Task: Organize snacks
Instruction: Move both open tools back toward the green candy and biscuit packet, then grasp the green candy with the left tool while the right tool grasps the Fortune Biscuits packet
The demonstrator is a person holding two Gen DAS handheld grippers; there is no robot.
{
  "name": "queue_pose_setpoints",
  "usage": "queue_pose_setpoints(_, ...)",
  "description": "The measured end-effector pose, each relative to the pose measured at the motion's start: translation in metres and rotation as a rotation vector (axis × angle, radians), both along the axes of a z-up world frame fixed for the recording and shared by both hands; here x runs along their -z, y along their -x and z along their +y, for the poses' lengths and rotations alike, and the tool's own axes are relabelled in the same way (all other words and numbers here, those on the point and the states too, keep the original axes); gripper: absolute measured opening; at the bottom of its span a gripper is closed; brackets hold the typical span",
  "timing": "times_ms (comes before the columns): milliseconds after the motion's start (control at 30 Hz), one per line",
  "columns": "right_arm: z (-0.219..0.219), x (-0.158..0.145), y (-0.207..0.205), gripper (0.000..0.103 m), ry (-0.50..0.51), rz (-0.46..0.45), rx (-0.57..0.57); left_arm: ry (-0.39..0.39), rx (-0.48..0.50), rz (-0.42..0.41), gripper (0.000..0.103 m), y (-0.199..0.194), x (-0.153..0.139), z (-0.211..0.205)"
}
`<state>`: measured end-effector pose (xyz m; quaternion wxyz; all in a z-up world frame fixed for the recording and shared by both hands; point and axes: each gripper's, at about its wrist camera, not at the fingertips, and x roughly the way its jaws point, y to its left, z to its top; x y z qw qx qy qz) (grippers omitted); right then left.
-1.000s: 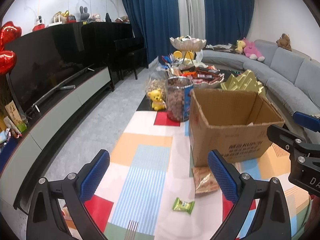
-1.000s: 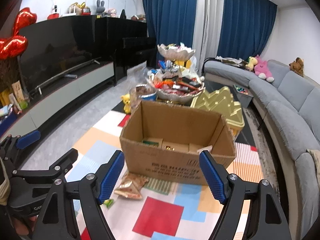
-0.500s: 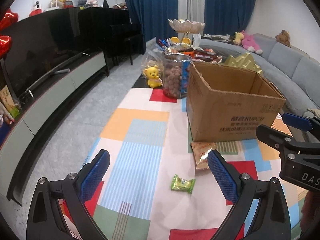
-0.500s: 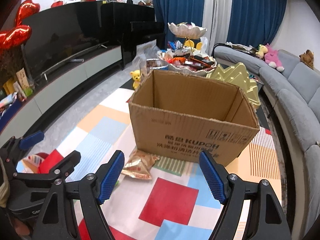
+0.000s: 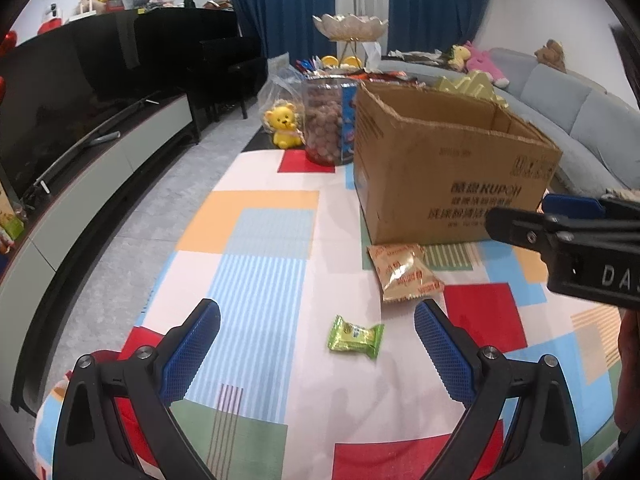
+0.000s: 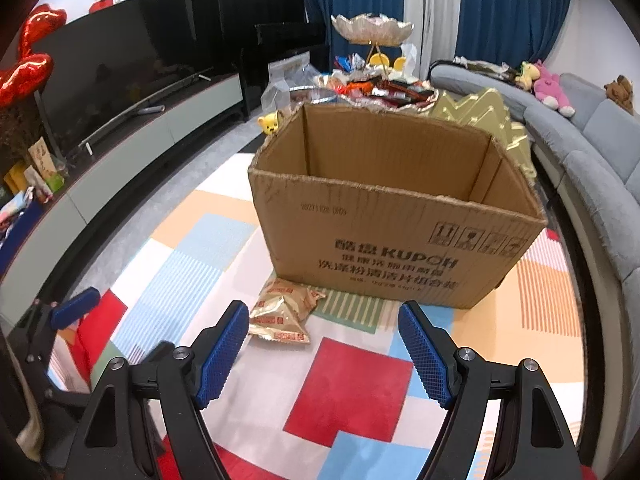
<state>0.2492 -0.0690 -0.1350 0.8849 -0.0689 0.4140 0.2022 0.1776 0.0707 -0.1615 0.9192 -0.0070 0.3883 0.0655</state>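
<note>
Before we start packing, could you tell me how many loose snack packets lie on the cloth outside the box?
2: a gold packet against the cardboard box, and a green candy nearer the left gripper. Others may be hidden.

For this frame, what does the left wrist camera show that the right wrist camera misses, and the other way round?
Only the left wrist view shows the small green candy lying between the open fingers of the left gripper, and the body of the clear jar of brown snacks. Only the right wrist view shows the box's inner walls, the red balloon, and the open, empty right gripper head on. Both show the cardboard box, the gold snack bag before it, the yellow bear toy and the patchwork cloth.
</note>
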Motion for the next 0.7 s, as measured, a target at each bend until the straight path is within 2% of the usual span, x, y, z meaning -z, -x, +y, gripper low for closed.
queue_pose_setpoints(500, 0.024, 0.036, -0.027, 0.078, 0.034, 0.183, 0.030, 0.026, 0.038, 0.092, 0.095, -0.023, 0.036, -0.001)
queue_pose_setpoints(567, 0.027, 0.040, -0.031, 0.078, 0.039, 0.202, 0.040, 0.025, 0.044, 0.097, 0.091, -0.026, 0.040, -0.001)
queue_pose_setpoints(700, 0.037, 0.046, -0.038, 0.078, 0.057, 0.222, 0.047, 0.028, 0.056, 0.112, 0.088, -0.030, 0.048, -0.002)
